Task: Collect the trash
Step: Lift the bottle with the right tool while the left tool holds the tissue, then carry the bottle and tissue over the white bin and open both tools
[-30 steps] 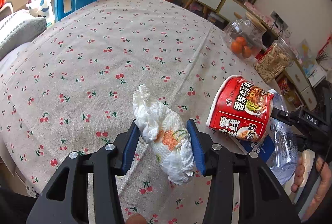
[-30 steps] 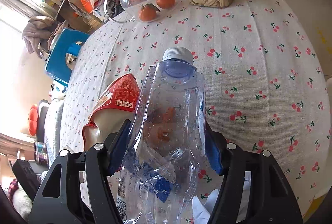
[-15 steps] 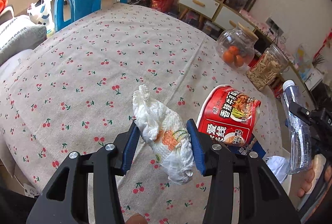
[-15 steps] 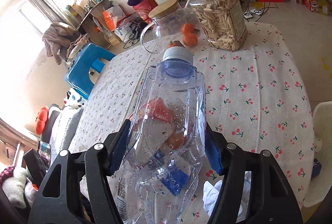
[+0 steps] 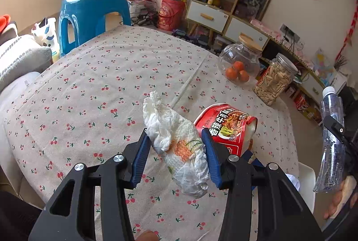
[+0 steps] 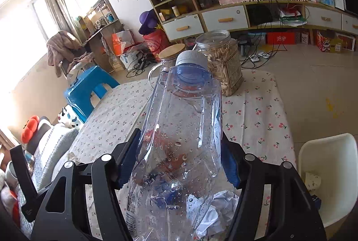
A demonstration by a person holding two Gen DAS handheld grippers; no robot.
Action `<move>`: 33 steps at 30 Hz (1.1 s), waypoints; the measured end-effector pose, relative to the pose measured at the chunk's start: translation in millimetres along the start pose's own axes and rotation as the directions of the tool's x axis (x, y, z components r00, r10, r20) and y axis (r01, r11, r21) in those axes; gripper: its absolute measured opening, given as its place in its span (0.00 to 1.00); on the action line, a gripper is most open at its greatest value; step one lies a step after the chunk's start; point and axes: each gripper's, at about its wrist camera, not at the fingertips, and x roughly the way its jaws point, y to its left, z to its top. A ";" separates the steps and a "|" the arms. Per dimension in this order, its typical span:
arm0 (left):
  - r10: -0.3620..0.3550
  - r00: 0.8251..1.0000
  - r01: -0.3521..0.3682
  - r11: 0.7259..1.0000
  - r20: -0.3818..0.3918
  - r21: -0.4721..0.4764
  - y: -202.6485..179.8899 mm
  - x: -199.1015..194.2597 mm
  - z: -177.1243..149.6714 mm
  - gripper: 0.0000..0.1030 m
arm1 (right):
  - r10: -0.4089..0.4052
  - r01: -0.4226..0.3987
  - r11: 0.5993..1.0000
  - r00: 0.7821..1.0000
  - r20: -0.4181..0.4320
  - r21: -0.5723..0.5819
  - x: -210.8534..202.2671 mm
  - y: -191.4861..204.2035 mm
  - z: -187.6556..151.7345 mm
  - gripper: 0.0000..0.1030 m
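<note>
Carrying step of trash collection, both tools loaded. Left gripper, seen in the lower centre of the left wrist view, has its blue pads pressed against either side of a crumpled white tissue stained orange and green; the jaws stand part-way apart, closed only as far as the wad allows, and the tissue hangs clear above the cherry-print tablecloth. Right gripper, filling the lower half of the right wrist view, clamps a dented clear plastic bottle with a white cap pointing toward the upper centre of the frame; here too the jaws are at a middling width, stopped by the bottle's body. The same bottle appears at the far right edge of the left wrist view, lifted off the table.

Uncollected items: a red instant-noodle cup lying on its side on the cloth, just right of the tissue in the left view, and a ball of white paper at the lower centre of the right view, behind the bottle. The two storage jars, one with oranges and one with pale seeds, are judged not to be trash.

A white bin with something already in it stands off the table edge at the lower right of the right view. Judged next move: carry each load over that opening, the bottle being the nearer, and part the jaws only once the item is above the rim, since the light tissue may cling to a pad or drift outside. Two items would then remain.
</note>
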 end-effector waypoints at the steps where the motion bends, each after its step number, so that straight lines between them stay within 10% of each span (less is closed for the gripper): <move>1: -0.004 1.000 0.004 1.000 0.003 0.005 -5.8 -1.5 -0.1 0.45 | -0.011 0.011 1.000 1.000 0.016 -0.007 -4.9 -2.0 0.7 0.61; 19: -0.109 0.994 0.105 0.981 0.017 0.162 -129.6 -19.0 -11.9 0.45 | -0.253 0.272 0.961 0.939 0.233 -0.051 -83.4 -54.2 3.6 0.61; 33: -0.164 0.986 0.164 0.951 -0.022 0.263 -195.1 -17.6 -37.5 0.45 | -0.427 0.420 0.904 0.876 0.225 0.082 -113.7 -120.7 -7.3 0.61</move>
